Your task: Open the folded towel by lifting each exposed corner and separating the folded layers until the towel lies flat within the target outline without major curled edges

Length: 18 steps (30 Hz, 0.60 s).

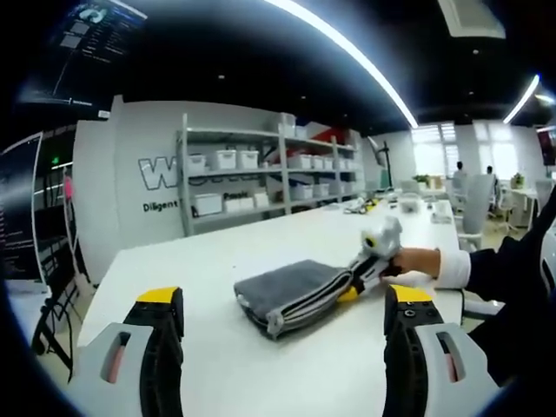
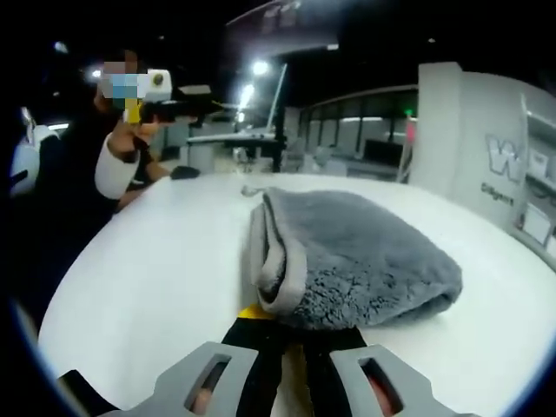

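Observation:
A grey folded towel [image 1: 291,291] lies in a thick stack on the white table [image 1: 217,365]. My left gripper [image 1: 284,300] hangs above the table on the near side of the towel, jaws wide open and holding nothing. My right gripper [image 1: 372,256], held by a hand, reaches in from the right to the towel's right end. In the right gripper view, the right gripper [image 2: 291,323] has its jaws close together, pinching the near edge of the towel [image 2: 356,252], whose pale hemmed layers curl up on the left. The left gripper [image 2: 152,87] shows far off, raised in a person's hand.
Metal shelves [image 1: 261,174] with white bins stand against a lettered wall behind the table. Desks, chairs and people [image 1: 473,187] are at the far right. The table's rounded edge [image 2: 82,287] runs near the person's dark sleeve.

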Tool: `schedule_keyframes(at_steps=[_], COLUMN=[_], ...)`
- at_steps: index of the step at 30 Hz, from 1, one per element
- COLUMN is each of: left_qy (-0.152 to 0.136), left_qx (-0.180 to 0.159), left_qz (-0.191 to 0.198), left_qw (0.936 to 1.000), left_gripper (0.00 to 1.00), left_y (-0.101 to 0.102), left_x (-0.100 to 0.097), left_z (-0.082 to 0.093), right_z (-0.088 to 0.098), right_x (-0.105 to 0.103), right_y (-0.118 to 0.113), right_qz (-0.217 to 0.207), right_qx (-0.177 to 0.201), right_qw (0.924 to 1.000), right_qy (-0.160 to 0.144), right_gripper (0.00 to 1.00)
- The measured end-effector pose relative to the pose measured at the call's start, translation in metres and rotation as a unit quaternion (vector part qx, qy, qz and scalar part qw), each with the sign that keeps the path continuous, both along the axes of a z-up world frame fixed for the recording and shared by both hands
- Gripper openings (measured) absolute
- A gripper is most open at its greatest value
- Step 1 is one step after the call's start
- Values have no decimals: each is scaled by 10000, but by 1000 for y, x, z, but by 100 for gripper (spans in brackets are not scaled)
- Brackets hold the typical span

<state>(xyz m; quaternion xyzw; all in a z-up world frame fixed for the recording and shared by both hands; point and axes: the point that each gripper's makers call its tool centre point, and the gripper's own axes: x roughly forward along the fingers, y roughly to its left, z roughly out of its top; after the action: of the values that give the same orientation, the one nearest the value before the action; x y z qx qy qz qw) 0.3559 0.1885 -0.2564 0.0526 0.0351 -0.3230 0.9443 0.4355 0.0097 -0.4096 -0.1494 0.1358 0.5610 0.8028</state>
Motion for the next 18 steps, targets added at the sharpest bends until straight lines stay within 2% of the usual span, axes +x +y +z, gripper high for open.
schedule_keyframes(at_steps=[11, 18], left_qy=[176, 192], left_qx=[133, 185], left_qz=[11, -37], left_qw=[9998, 9996], left_gripper=[94, 93], left_y=[0, -2], left_x=[5, 5], left_z=[-12, -15], right_z=[0, -1], right_x=[-10, -16], right_y=[2, 2], right_qz=[237, 316], right_qx=[-28, -31], right_qw=[9997, 9993], right_qy=[82, 207], right_gripper=[1, 1])
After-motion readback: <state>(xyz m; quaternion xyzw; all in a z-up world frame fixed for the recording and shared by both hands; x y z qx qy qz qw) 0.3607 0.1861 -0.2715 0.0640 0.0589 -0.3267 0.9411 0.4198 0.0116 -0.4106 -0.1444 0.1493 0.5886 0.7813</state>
